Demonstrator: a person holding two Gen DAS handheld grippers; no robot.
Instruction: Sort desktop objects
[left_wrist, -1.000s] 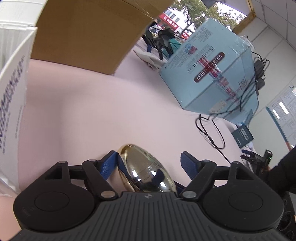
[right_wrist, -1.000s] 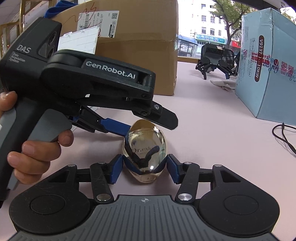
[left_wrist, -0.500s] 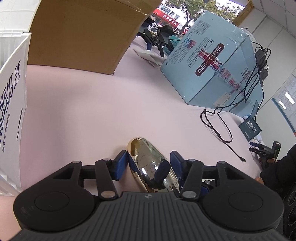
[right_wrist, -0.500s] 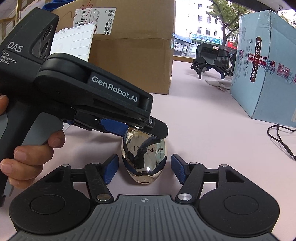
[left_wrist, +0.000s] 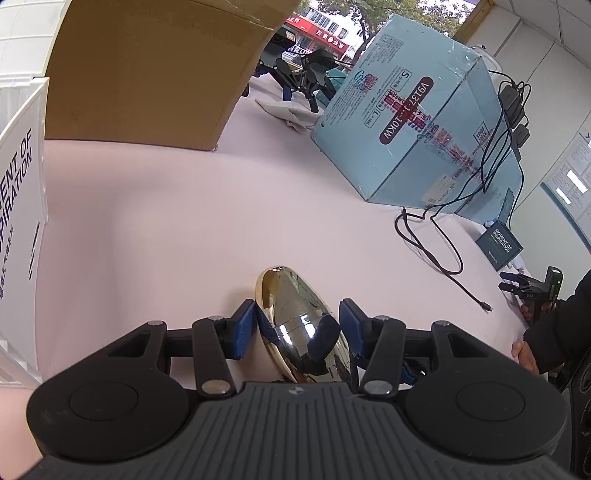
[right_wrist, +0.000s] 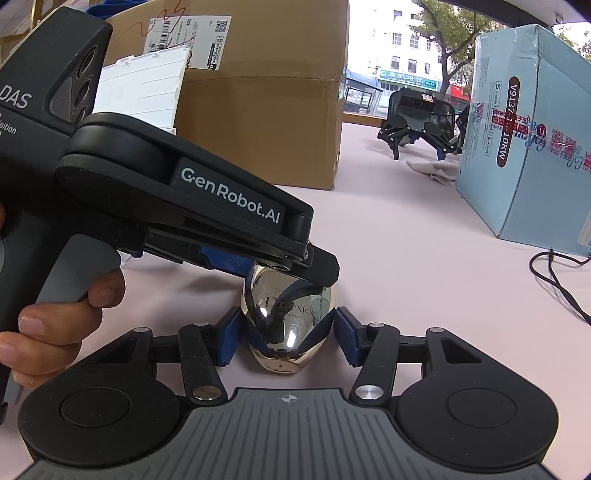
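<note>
Egg (right_wrist: 286, 325): mirror-gold, lying on the pink counter (right_wrist: 406, 258); both tools meet at it
Left tool (left_wrist: 297, 325): blue pads flank its far end; contact unclear
Right tool (right_wrist: 284, 334): pads close on its sides
Risk: slick curved shell squirts free; opposing grips twist it

I see a pale pink table (left_wrist: 177, 221) carrying a brown carton (left_wrist: 147, 74) at the back and a light blue box (left_wrist: 417, 129) to the right, well apart. A gold egg (right_wrist: 286, 325) lies on the bare middle, a black cable (left_wrist: 436, 251) trails beside the blue box, and a white box (left_wrist: 22, 192) stands at the left edge.
</note>
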